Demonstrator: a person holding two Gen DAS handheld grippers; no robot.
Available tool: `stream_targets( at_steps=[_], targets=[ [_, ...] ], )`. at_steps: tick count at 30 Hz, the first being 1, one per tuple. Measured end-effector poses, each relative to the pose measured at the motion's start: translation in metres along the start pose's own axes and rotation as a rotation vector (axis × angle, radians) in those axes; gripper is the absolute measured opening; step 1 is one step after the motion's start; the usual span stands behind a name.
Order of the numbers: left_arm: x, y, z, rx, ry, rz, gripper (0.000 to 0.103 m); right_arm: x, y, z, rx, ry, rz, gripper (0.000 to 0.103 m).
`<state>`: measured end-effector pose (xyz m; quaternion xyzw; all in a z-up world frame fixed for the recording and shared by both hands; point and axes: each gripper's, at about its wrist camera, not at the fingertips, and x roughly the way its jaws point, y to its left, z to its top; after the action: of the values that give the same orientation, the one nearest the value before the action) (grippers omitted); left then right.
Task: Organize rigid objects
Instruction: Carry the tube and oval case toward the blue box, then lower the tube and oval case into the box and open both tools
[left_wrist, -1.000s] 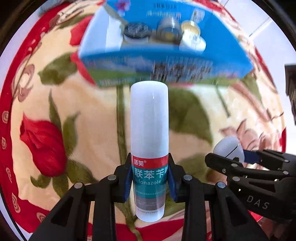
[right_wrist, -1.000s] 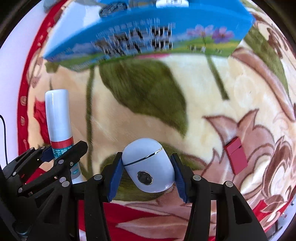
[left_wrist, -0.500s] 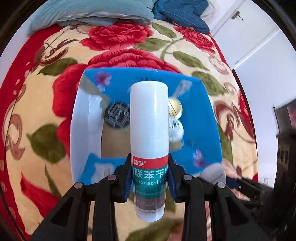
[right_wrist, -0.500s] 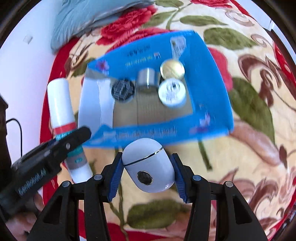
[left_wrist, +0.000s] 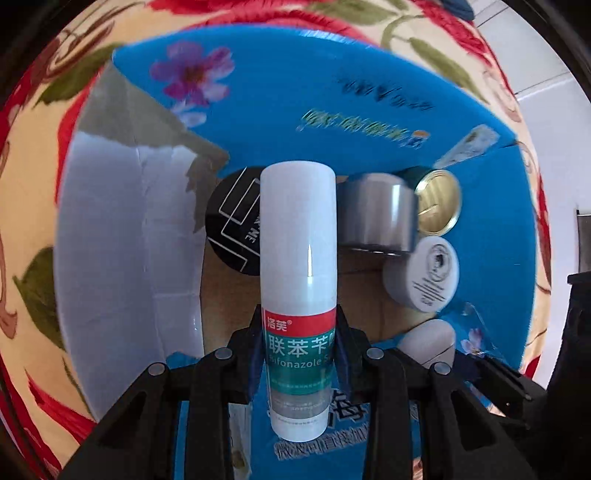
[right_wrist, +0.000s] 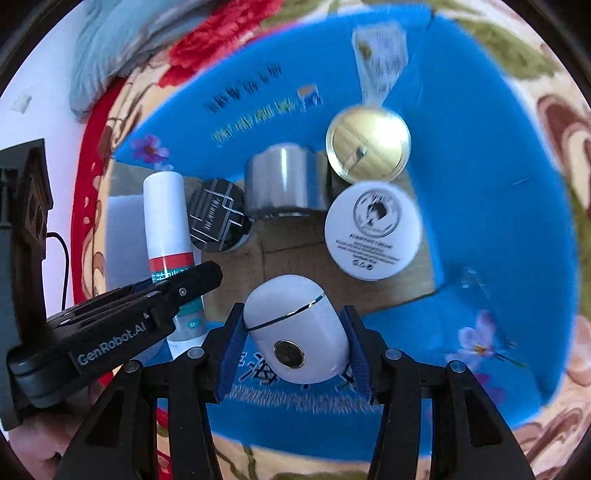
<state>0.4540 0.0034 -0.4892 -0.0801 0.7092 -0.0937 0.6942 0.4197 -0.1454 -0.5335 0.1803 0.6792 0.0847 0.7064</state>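
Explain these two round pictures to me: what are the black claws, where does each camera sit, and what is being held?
No robot: a person carries two hand-held grippers, each with a fisheye camera looking along its fingers. The left gripper clamps a white plastic tube with a red and teal label. The right gripper clamps a pale egg-shaped case with a round button. Both hang over an open blue cardboard box on a floral blanket. Inside sit a black round jar, a silver cylinder, a gold-lidded tin and a white round jar.
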Motion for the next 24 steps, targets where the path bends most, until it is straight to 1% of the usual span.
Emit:
stream_targets(
  at_steps=[2,3,7,9,11,14,15,16,17,18,20,22,24],
  targets=[
    [0.008,0.001,0.000,0.006,0.022,0.012,0.029,0.015,-0.003,0.002,0.021,0.020,0.007,0.053],
    [0.014,0.003,0.001,0.005,0.045,0.010,0.029,0.023,-0.004,0.003,0.031,0.032,0.013,0.053],
    [0.027,0.014,0.003,-0.030,0.095,0.014,0.030,0.046,-0.009,0.006,0.071,0.057,0.031,0.054],
    [0.029,0.018,0.004,-0.037,0.105,0.020,0.030,0.055,-0.010,0.007,0.088,0.071,0.032,0.054],
    [0.029,0.022,0.005,-0.043,0.109,0.032,0.031,0.063,-0.010,0.009,0.086,0.067,0.014,0.054],
    [0.022,0.024,0.004,-0.052,0.104,0.032,0.043,0.070,-0.009,0.011,0.087,0.078,-0.012,0.054],
    [0.018,0.024,0.004,-0.052,0.099,0.035,0.050,0.070,-0.008,0.010,0.084,0.078,-0.021,0.054],
    [0.014,0.024,0.003,-0.053,0.091,0.035,0.060,0.071,-0.007,0.011,0.083,0.083,-0.027,0.055],
    [0.010,0.023,0.006,-0.059,0.079,0.036,0.065,0.072,-0.006,0.011,0.078,0.094,-0.029,0.059],
    [0.004,0.024,0.004,-0.063,0.059,0.038,0.069,0.073,-0.005,0.011,0.070,0.103,-0.037,0.068],
    [-0.008,0.023,0.001,-0.067,0.023,0.040,0.071,0.068,0.001,0.010,0.040,0.103,-0.055,0.077],
    [-0.020,0.021,-0.004,-0.059,-0.007,0.064,0.080,0.062,0.007,0.007,-0.001,0.088,-0.109,0.082],
    [-0.031,0.017,-0.011,-0.036,-0.045,0.095,0.085,0.055,0.012,0.004,-0.035,0.073,-0.146,0.085]
  ],
)
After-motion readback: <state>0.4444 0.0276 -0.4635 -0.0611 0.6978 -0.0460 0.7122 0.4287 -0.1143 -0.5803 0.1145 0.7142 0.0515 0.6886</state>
